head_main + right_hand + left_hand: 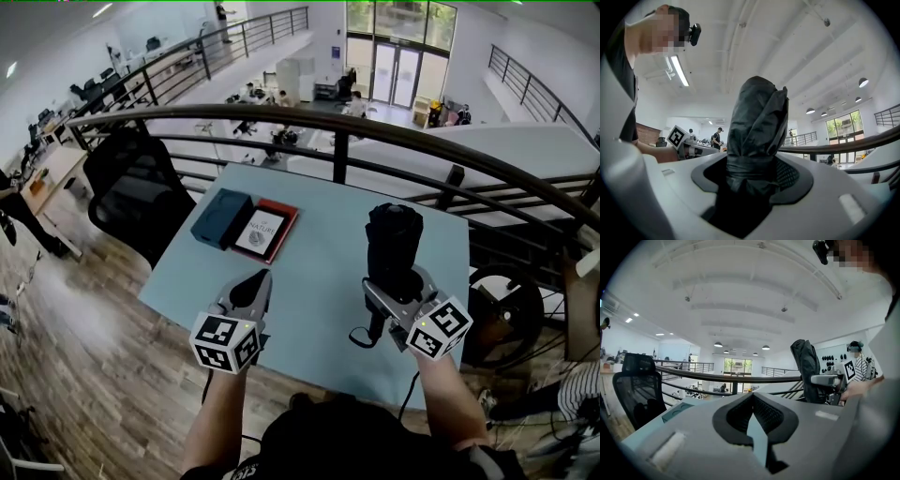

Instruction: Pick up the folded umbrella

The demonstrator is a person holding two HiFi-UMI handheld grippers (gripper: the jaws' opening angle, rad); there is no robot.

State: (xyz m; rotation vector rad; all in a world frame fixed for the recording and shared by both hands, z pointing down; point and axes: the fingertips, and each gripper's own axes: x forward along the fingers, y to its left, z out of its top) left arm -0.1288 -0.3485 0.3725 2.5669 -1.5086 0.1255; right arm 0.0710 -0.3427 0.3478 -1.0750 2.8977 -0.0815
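The folded umbrella [394, 236] is black and stands upright above the pale blue table [319, 272], lifted off it. My right gripper [399, 281] is shut on its lower part, and a short strap [361, 336] dangles below. In the right gripper view the umbrella [757, 124] rises straight out from between the jaws of the right gripper [754, 180], whose pads press on both sides. My left gripper [256, 284] hovers over the table's near left part, jaws closed to a point with nothing in them. In the left gripper view its tips [752, 397] meet, and the umbrella [806, 369] shows at the right.
A dark blue box [222, 218] and a red-edged book [265, 231] lie side by side at the table's far left. A black office chair [136, 192] stands left of the table. A curved metal railing [337, 117] runs behind it, with a drop beyond.
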